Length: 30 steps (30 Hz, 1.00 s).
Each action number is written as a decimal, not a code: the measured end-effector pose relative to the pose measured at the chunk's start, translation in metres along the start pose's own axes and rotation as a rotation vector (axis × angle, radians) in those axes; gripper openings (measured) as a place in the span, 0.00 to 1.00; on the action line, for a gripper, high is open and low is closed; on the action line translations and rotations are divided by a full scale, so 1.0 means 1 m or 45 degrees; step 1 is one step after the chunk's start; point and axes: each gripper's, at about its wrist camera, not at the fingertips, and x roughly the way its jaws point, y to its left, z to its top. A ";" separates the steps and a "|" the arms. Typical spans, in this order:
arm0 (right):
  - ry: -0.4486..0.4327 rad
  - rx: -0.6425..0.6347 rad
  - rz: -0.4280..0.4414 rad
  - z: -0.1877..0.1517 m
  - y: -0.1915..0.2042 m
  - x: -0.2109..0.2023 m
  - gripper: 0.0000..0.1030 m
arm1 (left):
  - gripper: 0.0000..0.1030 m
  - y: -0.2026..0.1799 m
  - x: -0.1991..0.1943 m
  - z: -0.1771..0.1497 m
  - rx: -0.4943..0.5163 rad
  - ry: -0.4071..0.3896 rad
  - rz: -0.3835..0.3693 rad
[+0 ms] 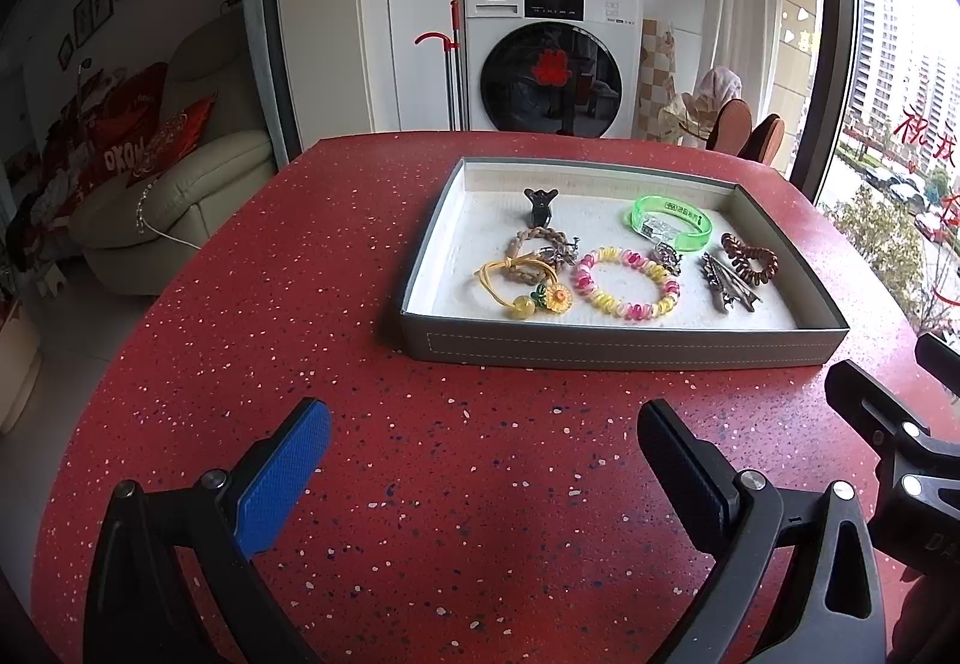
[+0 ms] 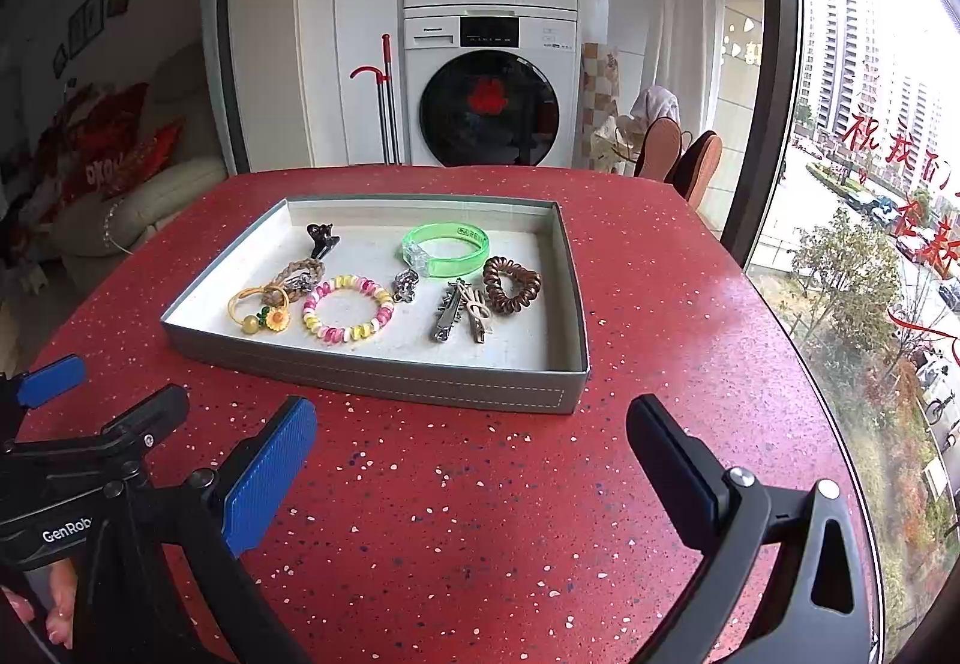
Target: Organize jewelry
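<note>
A grey tray (image 1: 624,349) (image 2: 384,379) sits on the red speckled table. In it lie a green bangle (image 1: 672,223) (image 2: 445,248), a pink-and-yellow spiral band (image 1: 627,283) (image 2: 348,308), a yellow hair tie with a sunflower (image 1: 528,286) (image 2: 261,310), a braided tan tie (image 1: 537,244) (image 2: 298,271), a black claw clip (image 1: 540,203) (image 2: 322,238), a brown coil tie (image 1: 749,257) (image 2: 511,284) and silver clips (image 1: 729,289) (image 2: 459,311). My left gripper (image 1: 483,460) and right gripper (image 2: 471,454) are open and empty, hovering in front of the tray.
The round table's edge (image 2: 840,424) curves close on the right, by a big window. Two chair backs (image 1: 747,132) stand behind the table. A stacked washer and dryer (image 1: 549,63) and a cream sofa (image 1: 180,196) lie beyond.
</note>
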 end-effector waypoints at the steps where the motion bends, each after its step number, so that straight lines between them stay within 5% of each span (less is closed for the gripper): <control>1: -0.001 -0.001 0.000 0.000 0.000 0.000 1.00 | 1.00 -0.001 0.000 0.000 0.001 -0.002 0.000; 30: -0.002 0.025 -0.009 0.000 -0.002 -0.001 1.00 | 1.00 -0.005 -0.004 0.000 0.013 -0.013 -0.021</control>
